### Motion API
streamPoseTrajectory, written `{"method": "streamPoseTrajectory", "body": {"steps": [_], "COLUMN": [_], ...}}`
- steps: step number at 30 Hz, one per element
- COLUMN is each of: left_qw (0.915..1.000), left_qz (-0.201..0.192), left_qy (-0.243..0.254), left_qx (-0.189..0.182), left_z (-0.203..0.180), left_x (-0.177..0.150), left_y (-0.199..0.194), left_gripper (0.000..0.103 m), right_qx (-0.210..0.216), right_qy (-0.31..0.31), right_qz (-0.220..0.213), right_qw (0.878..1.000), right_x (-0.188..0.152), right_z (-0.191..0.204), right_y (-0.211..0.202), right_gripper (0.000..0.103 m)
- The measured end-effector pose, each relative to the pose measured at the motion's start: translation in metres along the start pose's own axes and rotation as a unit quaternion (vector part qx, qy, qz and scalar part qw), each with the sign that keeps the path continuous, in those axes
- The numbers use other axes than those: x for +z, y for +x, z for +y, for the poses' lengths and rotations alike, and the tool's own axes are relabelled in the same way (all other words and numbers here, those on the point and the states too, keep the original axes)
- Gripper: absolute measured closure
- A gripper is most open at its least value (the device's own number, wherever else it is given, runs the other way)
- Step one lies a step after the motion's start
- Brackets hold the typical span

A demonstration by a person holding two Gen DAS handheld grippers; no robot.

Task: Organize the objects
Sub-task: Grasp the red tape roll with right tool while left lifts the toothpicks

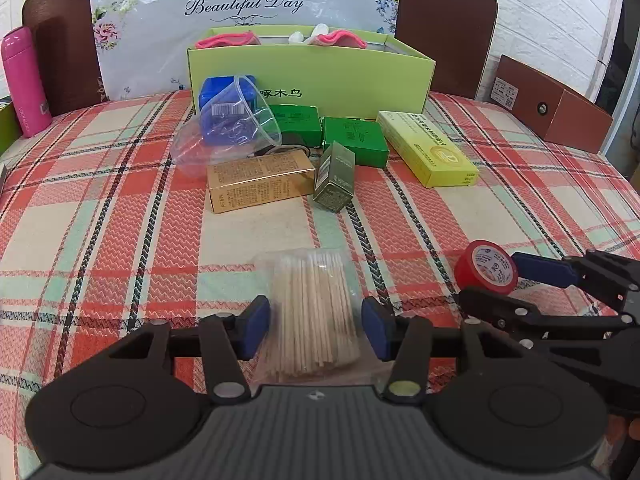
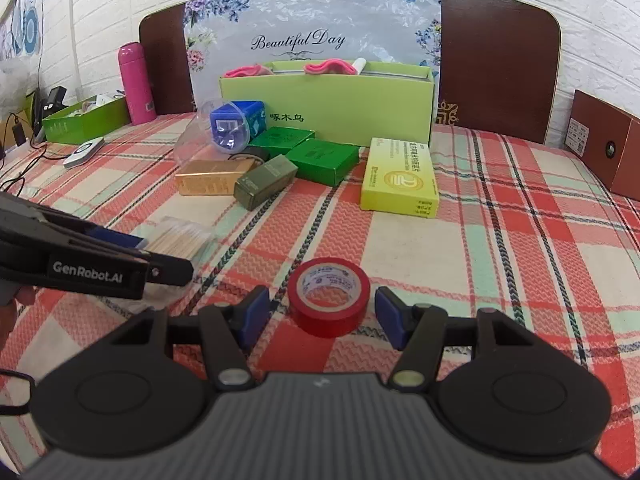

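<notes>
Plaid cloth in red, cream and mint (image 1: 460, 216) covered the table, with a floral "Beautiful Day" panel (image 1: 244, 4) propped against the white brick wall behind. From left, a pink flask (image 1: 24, 80) stood at the table's edge; a tipped clear plastic cup (image 1: 236, 120) lay over a blue box (image 1: 224, 92); a gold carton (image 1: 260, 184), an olive carton (image 1: 334, 178), two dark green boxes (image 1: 354, 140) and a yellow medicine box (image 1: 428, 148) sat loose in front of the open light-green organizer box (image 1: 320, 76), which already held pink and white items. Nearer the camera, a bag of cotton swabs (image 1: 312, 312) lay between the blue pads of the left gripper (image 1: 316, 330), whose jaws stood part-open with a gap on each side, gripping nothing. To its right, a red tape roll (image 2: 328, 296) rested on the cloth between the pads of the right gripper (image 2: 322, 316), likewise part-open and clear of the roll on both sides. Judging by the scene, the tidying was at an early-to-middle stage: a few things appeared stowed, but the swabs, the tape and the whole cluster of cartons remained on the table. A second green tray (image 2: 84, 120) sat at the far left, in the right wrist view, with small items inside.
</notes>
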State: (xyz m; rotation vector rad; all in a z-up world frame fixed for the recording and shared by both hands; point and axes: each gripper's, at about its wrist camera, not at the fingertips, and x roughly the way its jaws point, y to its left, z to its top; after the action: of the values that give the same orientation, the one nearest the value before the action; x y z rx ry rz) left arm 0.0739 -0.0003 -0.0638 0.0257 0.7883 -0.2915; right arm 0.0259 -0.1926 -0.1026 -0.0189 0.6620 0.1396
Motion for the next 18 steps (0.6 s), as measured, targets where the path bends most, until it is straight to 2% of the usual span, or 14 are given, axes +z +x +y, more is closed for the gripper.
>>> {"method": "streamPoseTrajectory", "body": {"steps": [1,3,10,12,14,16,18], "left_qw": [1.0000,1.0000,0.9999,0.9999,0.9997,0.9996,0.9994], "left_qz": [0.000,0.000,-0.009,-0.009,-0.007,-0.006,-0.006], "left_qy": [0.001,-0.001,0.010,0.006,-0.003,-0.008,-0.008], "left_qx": [-0.001,-0.006,-0.007,-0.013,-0.022,-0.028,-0.033], "left_z": [0.0006,0.0021,-0.0023,-0.0001,0.0032,0.0045,0.0033], "left_x": [0.0003,0.0010,-0.0011,0.0002,0.0015,0.0020,0.0020], "left_y": [0.0001,0.0000,0.0021,0.0020,0.0016,0.0008,-0.0007], "left_gripper": [0.057,0.059,0.058,0.064,0.076,0.078,0.079], "right_qx": [0.002,0.001,-0.002,-0.002,-0.005,-0.010,-0.013], "right_qy": [0.000,-0.001,0.001,0.005,0.006,0.004,0.004], "right_qz": [0.001,0.002,0.004,0.004,0.004,0.004,0.004], "right_qw": [1.000,1.000,1.000,1.000,1.000,1.000,1.000], "right_x": [0.0002,-0.0001,-0.0005,-0.0004,-0.0003,-0.0004,-0.0010], "right_z": [0.0002,0.0011,0.0015,0.0012,0.0011,0.0011,0.0000], "right_y": [0.0010,0.0022,0.0064,0.0068,0.0070,0.0069,0.0068], "right_gripper": [0.045,0.045,0.045,0.045,0.048,0.055,0.057]}}
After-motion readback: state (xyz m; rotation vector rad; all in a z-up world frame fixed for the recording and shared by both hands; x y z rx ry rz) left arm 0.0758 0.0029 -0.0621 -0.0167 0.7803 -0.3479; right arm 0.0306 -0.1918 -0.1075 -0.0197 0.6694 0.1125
